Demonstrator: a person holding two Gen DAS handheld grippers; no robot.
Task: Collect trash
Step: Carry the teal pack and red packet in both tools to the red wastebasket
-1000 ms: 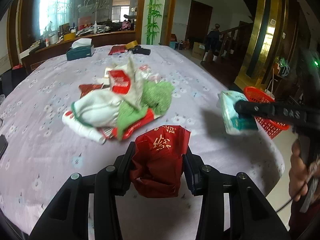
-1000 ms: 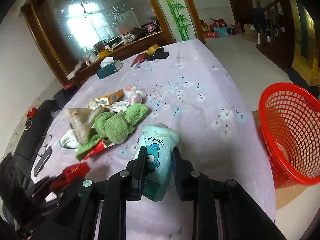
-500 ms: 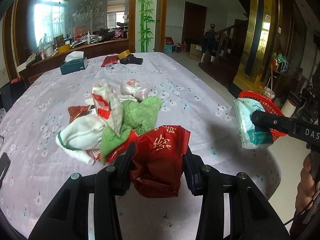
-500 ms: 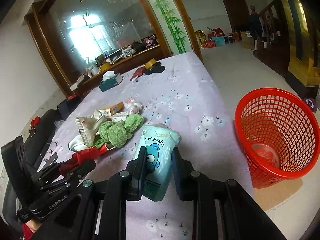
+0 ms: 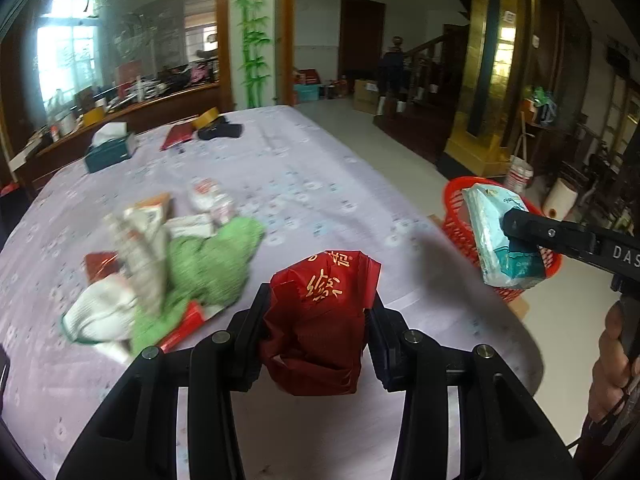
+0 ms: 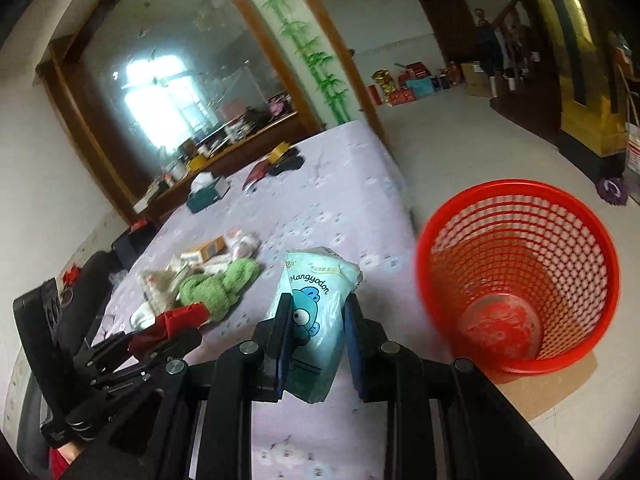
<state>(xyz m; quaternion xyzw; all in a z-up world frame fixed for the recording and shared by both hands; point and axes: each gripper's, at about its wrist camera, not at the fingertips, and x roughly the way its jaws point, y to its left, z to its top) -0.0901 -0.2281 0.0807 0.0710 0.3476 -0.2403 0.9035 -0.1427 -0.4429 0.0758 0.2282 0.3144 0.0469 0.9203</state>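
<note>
The left gripper (image 5: pixel 318 330) is clamping a crumpled red wrapper with gold characters (image 5: pixel 320 320) between its two fingers (image 5: pixel 250 332); the wrapper is bulging above and below the pads and hanging over the lilac flowered tablecloth (image 5: pixel 320 184) near the table's edge. The right gripper (image 6: pixel 318 336) is squeezing a pale blue Hangyodon tissue pack (image 6: pixel 316 312), the pack standing upright in the gap with its top poking well past the fingertips and its bottom drooping beneath them. In the left wrist view that pack (image 5: pixel 502 240) is showing in front of the red mesh wastebasket (image 5: pixel 456 216), which is standing on the floor just beside the table. Back on the cloth, a blurred heap is lying: a green towel (image 5: pixel 212 260), a white cloth (image 5: pixel 100 314) and snack packets (image 5: pixel 208 200). A teal tissue box (image 5: pixel 108 152) is sitting at the far side.
</note>
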